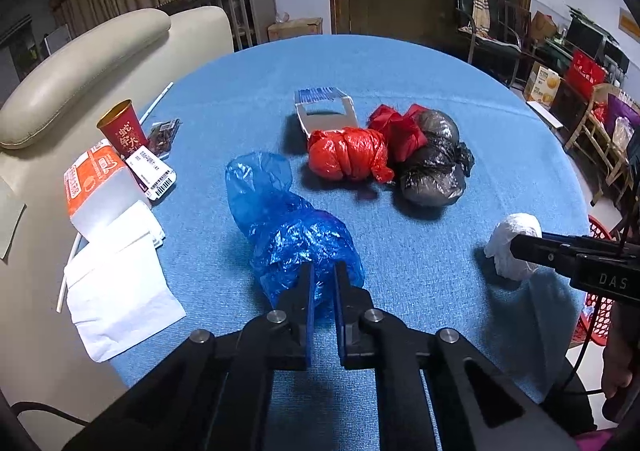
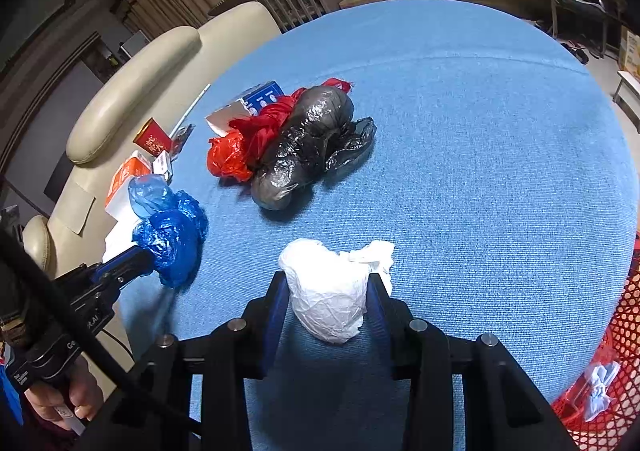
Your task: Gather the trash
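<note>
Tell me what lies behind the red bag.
Behind the red bag lies a flattened blue-and-white carton, partly covered by it. A red cloth and a black bag sit beside it. The bags' contents are hidden.

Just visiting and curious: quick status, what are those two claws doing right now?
Left gripper shut on crumpled blue plastic bag. Right gripper shut on white plastic bundle. Red bag and black bag still on table. Nothing in the way.
</note>
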Demonstrator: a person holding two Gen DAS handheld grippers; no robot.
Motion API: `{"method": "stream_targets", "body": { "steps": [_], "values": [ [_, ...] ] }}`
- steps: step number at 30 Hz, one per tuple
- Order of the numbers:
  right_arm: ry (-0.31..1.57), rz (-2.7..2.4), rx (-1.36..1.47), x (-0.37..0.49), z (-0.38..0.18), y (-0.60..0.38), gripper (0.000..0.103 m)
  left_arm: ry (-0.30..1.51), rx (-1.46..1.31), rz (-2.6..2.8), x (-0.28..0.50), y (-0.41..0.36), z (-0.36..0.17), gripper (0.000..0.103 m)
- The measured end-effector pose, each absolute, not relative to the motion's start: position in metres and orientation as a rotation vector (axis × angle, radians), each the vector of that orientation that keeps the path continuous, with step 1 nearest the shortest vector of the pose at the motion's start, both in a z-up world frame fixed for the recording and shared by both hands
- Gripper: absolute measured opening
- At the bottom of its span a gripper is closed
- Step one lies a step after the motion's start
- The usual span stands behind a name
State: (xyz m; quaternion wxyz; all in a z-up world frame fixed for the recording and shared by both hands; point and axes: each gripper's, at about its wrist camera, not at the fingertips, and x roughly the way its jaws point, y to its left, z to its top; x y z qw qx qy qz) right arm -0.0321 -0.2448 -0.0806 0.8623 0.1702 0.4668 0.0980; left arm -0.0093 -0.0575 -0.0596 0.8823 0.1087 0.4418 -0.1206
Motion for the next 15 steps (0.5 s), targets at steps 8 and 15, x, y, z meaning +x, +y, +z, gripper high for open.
{"method": "stream_targets", "body": {
  "steps": [8, 15],
  "values": [
    [0.955, 0.209, 0.364, -0.036, -0.073, -0.247, 0.042, 0.868, 0.201, -0.263, -0.017, -0.055, -0.038, 0.008],
    [0.918, 0.219, 0.354, -0.043, -0.063, -0.248, 0.042, 0.816, 0.226, -0.281, -0.024, -0.062, -0.023, 0.008]
  ]
}}
